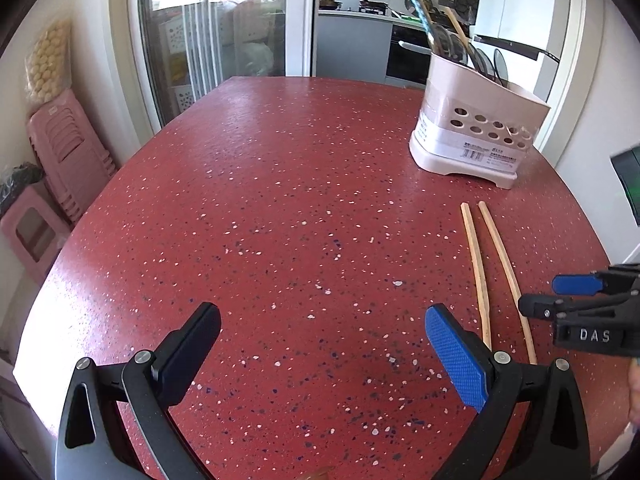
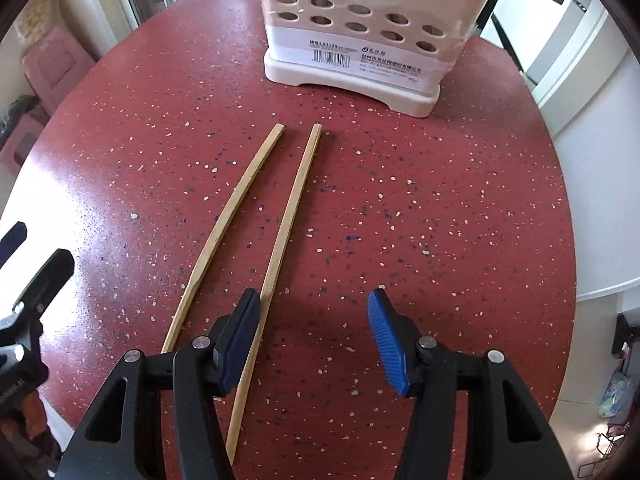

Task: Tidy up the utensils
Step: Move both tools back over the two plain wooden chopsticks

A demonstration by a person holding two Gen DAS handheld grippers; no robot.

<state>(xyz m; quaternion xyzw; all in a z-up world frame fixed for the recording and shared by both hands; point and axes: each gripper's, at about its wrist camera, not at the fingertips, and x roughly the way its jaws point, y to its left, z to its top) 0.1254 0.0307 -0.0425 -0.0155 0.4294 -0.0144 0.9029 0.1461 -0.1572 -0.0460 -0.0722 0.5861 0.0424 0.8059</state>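
- The right gripper hangs low over the speckled red table, jaws spread wide and holding nothing.
- Two wooden chopsticks lie side by side ahead of it; the nearer one passes just under its left finger.
- To grip well, I judge it should shift left to straddle both sticks, then close around their middles.
- The pink utensil holder stands beyond the sticks' far ends.
- The left gripper is also wide apart and empty, over bare table.
- Only the left view shows chopsticks and dark utensils already standing in the holder.
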